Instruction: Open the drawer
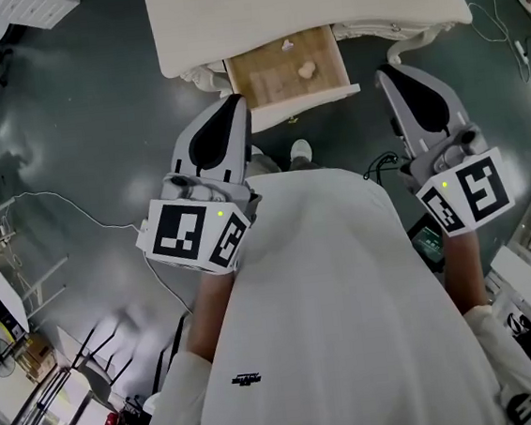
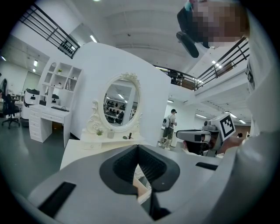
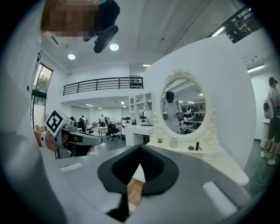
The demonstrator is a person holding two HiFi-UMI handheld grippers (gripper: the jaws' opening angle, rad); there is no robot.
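Note:
A white dressing table (image 1: 226,13) stands ahead of me, and its drawer (image 1: 276,83) is pulled out, showing a wooden bottom with two small pale items (image 1: 305,71) in it. My left gripper (image 1: 235,100) is shut and empty, its tip just left of the drawer's front corner and not touching it. My right gripper (image 1: 383,74) is also shut and empty, a hand's width right of the drawer. In the left gripper view the shut gripper (image 2: 138,146) points at the table, with the drawer (image 2: 141,186) below it. The right gripper view shows its gripper (image 3: 140,146) the same way.
An oval mirror (image 2: 121,103) in an ornate white frame stands on the tabletop with small items before it. A thin cable (image 1: 87,216) runs over the grey floor at the left, another cable (image 1: 500,22) at the right. Shelves and desks line the room's edges.

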